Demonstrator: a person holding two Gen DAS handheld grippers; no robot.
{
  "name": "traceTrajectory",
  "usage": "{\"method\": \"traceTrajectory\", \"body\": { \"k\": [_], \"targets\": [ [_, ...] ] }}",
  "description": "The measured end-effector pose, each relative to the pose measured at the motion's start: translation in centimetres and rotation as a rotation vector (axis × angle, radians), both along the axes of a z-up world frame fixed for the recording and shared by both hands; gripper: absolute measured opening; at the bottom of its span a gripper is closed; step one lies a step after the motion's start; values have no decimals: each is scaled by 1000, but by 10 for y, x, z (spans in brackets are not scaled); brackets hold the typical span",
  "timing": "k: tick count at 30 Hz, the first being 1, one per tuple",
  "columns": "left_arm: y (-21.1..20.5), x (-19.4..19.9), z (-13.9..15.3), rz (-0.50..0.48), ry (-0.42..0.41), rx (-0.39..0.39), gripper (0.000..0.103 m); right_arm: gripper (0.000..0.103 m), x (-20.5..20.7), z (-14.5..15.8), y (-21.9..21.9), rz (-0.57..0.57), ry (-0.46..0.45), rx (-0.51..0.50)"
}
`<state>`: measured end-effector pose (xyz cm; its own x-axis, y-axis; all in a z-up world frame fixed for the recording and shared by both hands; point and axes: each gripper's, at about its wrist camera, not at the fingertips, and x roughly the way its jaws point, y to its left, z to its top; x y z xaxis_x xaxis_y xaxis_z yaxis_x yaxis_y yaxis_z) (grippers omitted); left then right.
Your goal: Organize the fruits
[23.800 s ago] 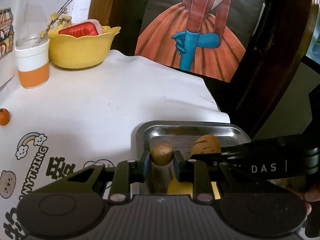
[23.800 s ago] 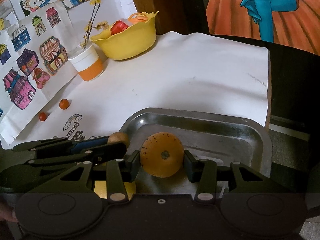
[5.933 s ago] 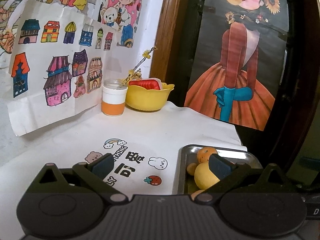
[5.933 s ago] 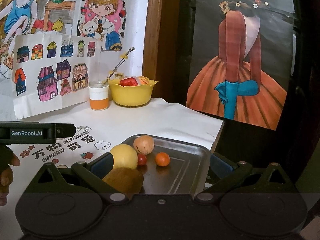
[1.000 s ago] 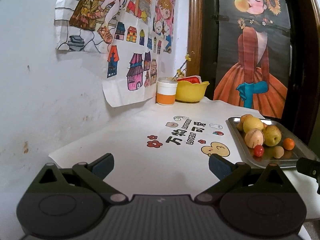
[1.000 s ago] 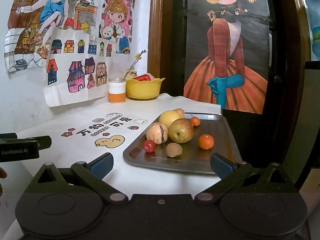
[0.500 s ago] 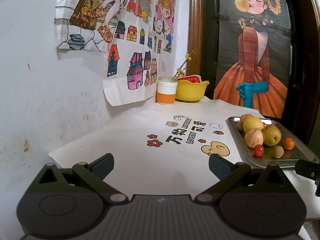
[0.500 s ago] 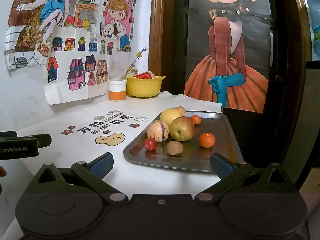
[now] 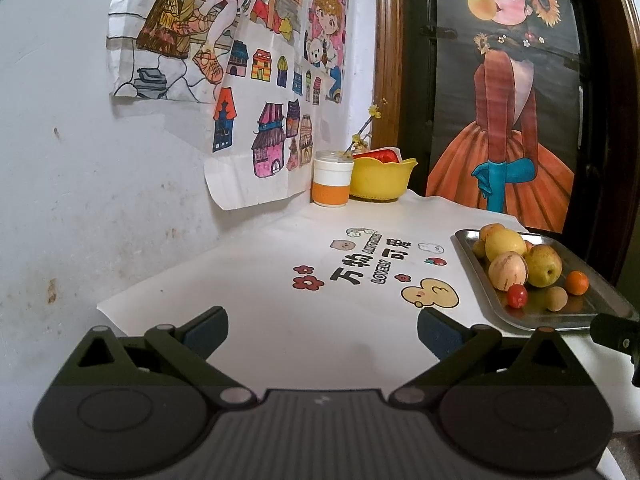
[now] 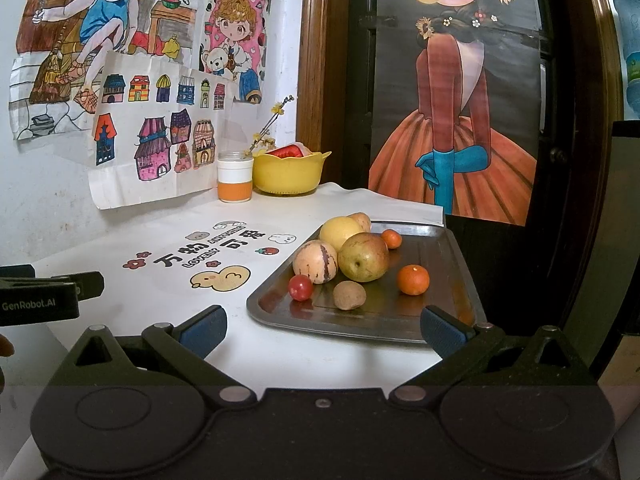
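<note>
Showing both tools drawn back from the work: the left gripper (image 9: 322, 330) and the right gripper (image 10: 324, 330) each stand with jaws spread wide and nothing between them, poised above the near edge of the white table cover (image 10: 280, 216). All visible loose fruit lies on the metal tray (image 10: 452, 264) at the table's right side: a yellow round fruit (image 10: 340, 232) at the back with a tan fruit (image 10: 362, 220) partly hidden behind it, a striped pale melon-like fruit (image 10: 316, 266) touching a russet pear-shaped fruit (image 10: 364, 257), a cherry tomato (image 10: 301, 287) and a small brown fruit (image 10: 349, 295) toward the front, and two small oranges (image 10: 413, 279) (image 10: 391, 238) lying apart from the cluster. A yellow bowl (image 10: 290, 176) and a white-and-orange cup (image 10: 235, 180) stand at the far corner, well apart from the tray. Judged from this arrangement, the task looks essentially complete. Remaining risks: the tray sits close to the table's right edge, so a nudge from the right gripper could slide it toward the drop; the round fruits rest loosely against one another, and a bump to the tray or table could send the smaller ones rolling over the shallow rim.
</note>
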<state>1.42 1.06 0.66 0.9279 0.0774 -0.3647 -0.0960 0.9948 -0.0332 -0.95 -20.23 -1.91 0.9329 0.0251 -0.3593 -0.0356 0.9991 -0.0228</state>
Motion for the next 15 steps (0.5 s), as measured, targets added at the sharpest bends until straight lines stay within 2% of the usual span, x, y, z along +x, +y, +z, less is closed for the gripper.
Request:
{"method": "traceTrajectory", "body": {
  "k": [15],
  "targets": [
    [-1, 0, -1, 1, 4, 0, 103, 102, 0, 0, 0, 1, 0, 1]
  ]
}}
